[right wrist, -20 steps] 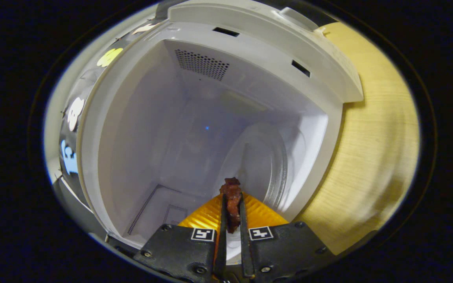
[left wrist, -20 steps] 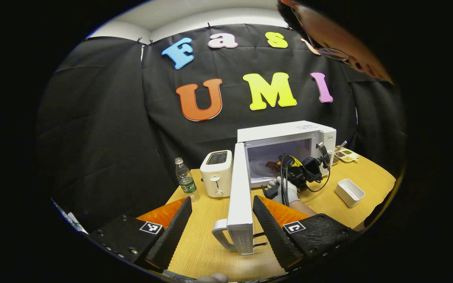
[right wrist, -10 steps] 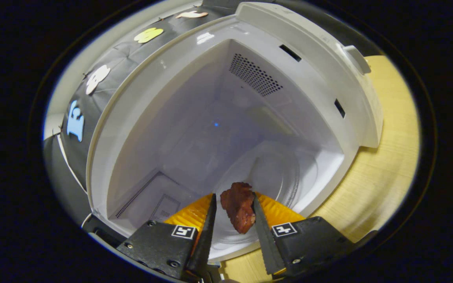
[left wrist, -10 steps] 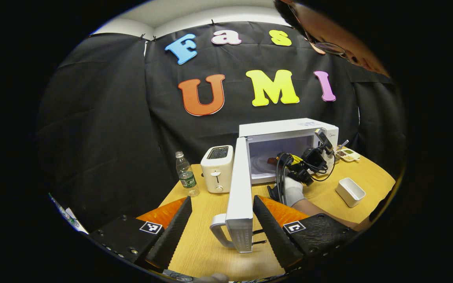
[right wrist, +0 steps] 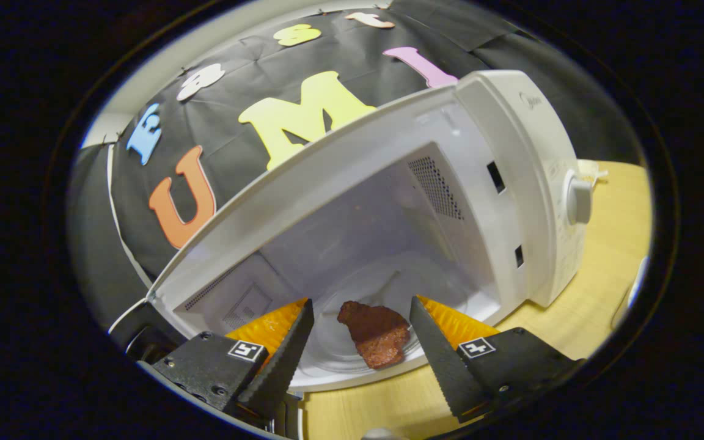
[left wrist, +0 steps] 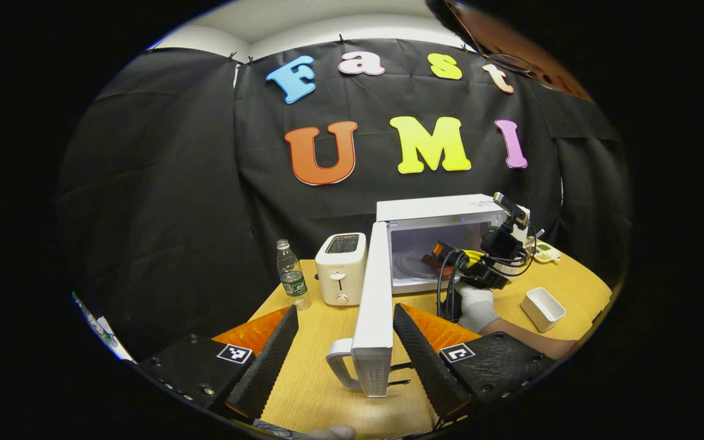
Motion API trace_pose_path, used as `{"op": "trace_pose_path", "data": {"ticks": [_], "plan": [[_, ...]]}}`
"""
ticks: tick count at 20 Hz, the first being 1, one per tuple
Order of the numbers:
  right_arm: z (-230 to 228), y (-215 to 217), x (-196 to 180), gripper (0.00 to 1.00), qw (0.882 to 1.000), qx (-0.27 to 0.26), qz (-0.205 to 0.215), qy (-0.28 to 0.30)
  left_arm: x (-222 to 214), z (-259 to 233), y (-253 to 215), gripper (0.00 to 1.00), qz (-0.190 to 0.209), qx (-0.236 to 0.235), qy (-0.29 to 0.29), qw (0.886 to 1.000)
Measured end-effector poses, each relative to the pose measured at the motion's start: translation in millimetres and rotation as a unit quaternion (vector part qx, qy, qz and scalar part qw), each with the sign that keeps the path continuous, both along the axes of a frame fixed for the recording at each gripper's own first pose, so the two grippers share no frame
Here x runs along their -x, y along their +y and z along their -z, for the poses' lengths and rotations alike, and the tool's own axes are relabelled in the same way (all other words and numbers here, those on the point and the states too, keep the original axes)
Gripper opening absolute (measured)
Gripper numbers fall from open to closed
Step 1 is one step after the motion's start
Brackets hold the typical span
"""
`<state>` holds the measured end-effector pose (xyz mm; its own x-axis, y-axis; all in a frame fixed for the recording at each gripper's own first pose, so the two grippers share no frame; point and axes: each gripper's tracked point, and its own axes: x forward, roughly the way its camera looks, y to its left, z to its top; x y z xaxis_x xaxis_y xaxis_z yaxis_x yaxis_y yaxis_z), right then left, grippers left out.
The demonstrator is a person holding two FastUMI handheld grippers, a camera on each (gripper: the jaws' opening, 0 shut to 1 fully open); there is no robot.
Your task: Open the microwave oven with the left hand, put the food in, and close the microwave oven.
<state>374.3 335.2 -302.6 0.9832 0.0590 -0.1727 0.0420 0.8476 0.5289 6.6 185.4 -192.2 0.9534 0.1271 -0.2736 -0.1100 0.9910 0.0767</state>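
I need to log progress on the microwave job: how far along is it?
Done: the door stands open and the food lies on the glass plate inside the microwave. In hand: the right tongs are open at the mouth, not touching the food. Left: closing the door; the left tongs are open on either side of its edge.

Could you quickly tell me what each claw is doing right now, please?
Left claw: open, straddling the microwave door edge without gripping it.
Right claw: open, holding nothing; the meat lies on the turntable.
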Motion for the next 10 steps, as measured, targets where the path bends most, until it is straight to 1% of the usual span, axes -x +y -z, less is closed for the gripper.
{"op": "trace_pose_path", "data": {"ticks": [1,2,3,4,7,9,10], "plan": [[-14,-3,12,0.90,1.000,0.015,-0.012,-0.008,2,-1,1,0.96,0.002,0.000,0.001,1.000],[-29,-6,25,1.00,0.999,0.031,-0.030,-0.014,3,-5,1,0.95,0.004,-0.002,0.000,1.000],[-40,-12,37,1.00,0.998,0.046,-0.042,-0.013,4,-11,1,0.96,0.006,-0.005,-0.004,1.000],[-55,-20,48,0.90,0.997,0.062,-0.052,-0.018,3,-19,4,0.96,0.008,-0.010,-0.009,1.000],[-104,-44,84,0.90,0.991,0.113,-0.072,-0.030,4,-37,19,0.95,0.002,-0.001,-0.021,1.000],[-143,-59,111,0.91,0.986,0.135,-0.083,-0.048,2,-48,34,0.96,-0.008,0.001,-0.032,0.999],[-160,-66,125,1.00,0.984,0.148,-0.087,-0.055,0,-50,42,0.96,-0.012,0.003,-0.035,0.999]]}}
